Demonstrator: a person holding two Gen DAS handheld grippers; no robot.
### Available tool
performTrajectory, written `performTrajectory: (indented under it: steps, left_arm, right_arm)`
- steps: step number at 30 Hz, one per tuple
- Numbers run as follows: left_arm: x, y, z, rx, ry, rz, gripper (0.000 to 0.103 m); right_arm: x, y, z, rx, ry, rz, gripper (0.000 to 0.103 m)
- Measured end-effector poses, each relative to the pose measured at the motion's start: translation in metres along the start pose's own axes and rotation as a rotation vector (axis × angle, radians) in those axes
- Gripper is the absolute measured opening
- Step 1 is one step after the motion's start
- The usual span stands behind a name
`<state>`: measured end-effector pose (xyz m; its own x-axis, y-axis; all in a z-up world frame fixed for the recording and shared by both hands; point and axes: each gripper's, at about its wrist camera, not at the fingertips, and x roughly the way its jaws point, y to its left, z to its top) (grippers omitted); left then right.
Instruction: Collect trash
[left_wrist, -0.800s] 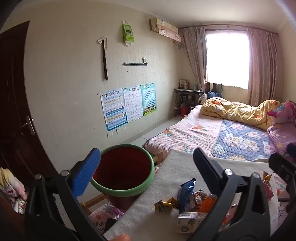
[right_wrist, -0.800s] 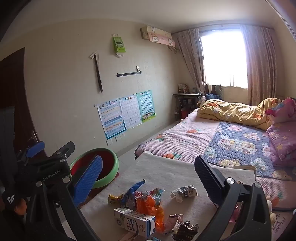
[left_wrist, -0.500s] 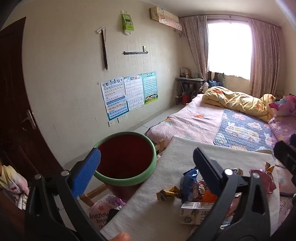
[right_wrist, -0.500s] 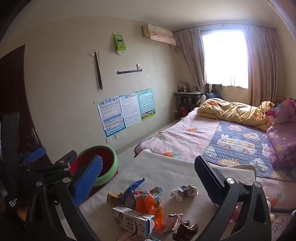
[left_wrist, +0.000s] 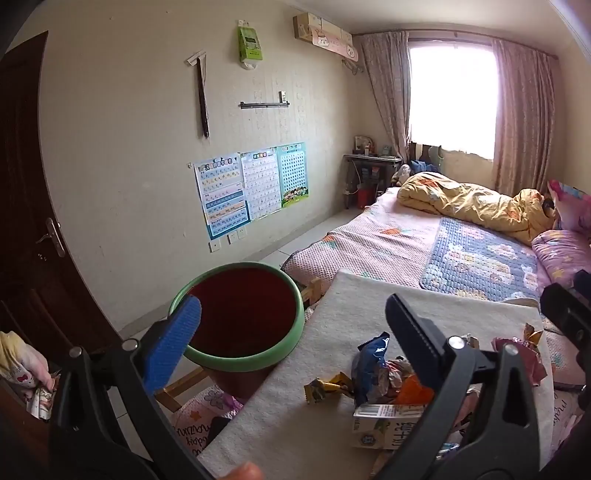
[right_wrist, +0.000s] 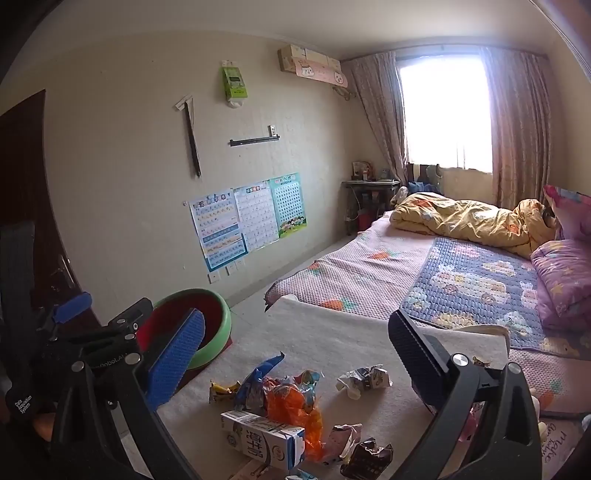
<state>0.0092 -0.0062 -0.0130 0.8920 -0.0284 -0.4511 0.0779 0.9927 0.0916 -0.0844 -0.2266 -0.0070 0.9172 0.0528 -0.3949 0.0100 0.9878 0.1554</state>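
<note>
A heap of trash lies on a whitish mat: a white milk carton, an orange wrapper, a blue wrapper, a yellow candy wrapper, a crumpled white wrapper and a dark wrapper. A red bin with a green rim stands left of the mat, its inside dark. My left gripper hangs open between the bin and the heap, with the milk carton and blue wrapper partly behind its right finger. My right gripper is open above the heap, touching nothing.
A bed with quilts and a yellow duvet stretches beyond the mat to the window. A wooden frame holds the bin. The dark door is at far left. A person's fingertip shows at the bottom edge.
The left gripper tipped slightly downward, so bin and posters sit higher in its view. The right gripper barely moved. Both stayed open and nothing was picked up.
</note>
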Motion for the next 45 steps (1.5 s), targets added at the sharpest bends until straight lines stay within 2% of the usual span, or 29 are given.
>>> performTrajectory:
  steps: [45]
  left_arm:
    - [0.004, 0.004, -0.005, 0.002, 0.012, 0.019, 0.098]
  right_arm:
    - [0.004, -0.001, -0.007, 0.017, 0.027, -0.001, 0.096]
